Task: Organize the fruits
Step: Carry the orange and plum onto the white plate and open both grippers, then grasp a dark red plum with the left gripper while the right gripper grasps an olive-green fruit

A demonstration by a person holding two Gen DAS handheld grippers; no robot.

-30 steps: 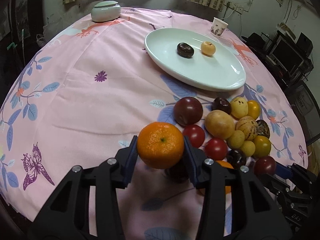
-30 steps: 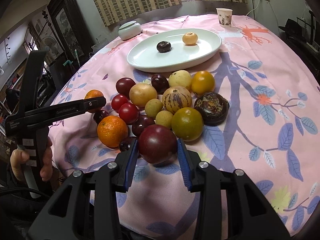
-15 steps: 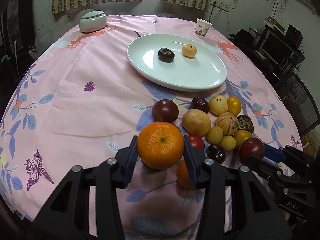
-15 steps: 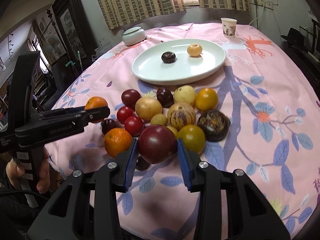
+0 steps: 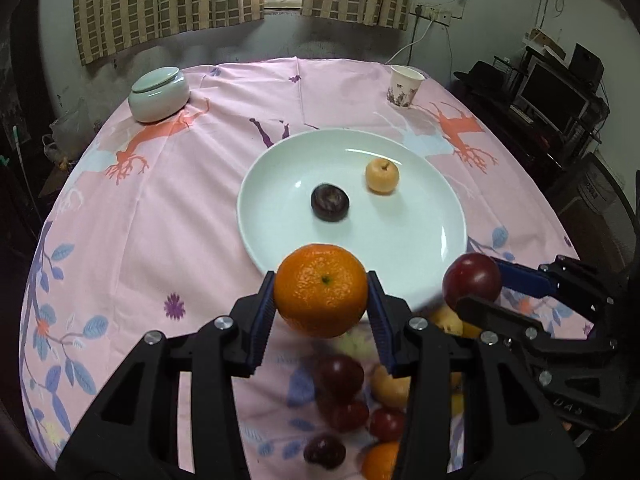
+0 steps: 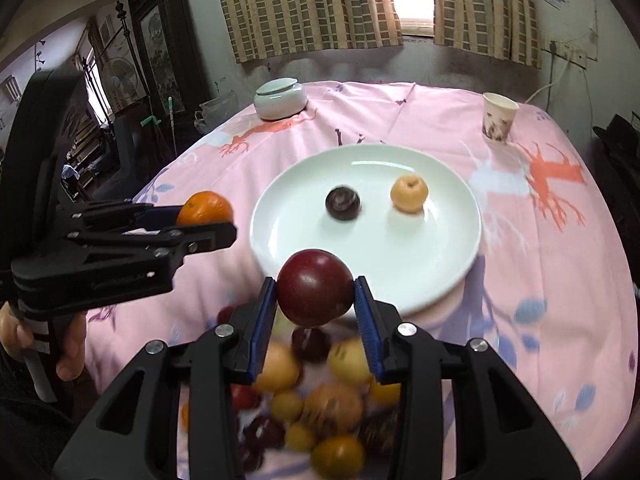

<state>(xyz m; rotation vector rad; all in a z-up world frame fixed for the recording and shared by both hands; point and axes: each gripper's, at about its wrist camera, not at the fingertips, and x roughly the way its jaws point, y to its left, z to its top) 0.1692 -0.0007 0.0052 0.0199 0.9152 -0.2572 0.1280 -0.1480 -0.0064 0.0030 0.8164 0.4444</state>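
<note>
An orange (image 5: 321,290) was clamped in the left gripper (image 5: 321,312) and a dark red plum (image 6: 315,288) in the right gripper (image 6: 316,312), both carried clear of the tabletop (image 5: 192,216) at the near rim of the white plate (image 5: 424,240). On the plate only a dark round fruit (image 5: 330,202) and a small yellow fruit (image 5: 382,176) were seen. The task was judged barely begun, the heap of mixed fruits (image 6: 320,404) being left below the grippers
</note>
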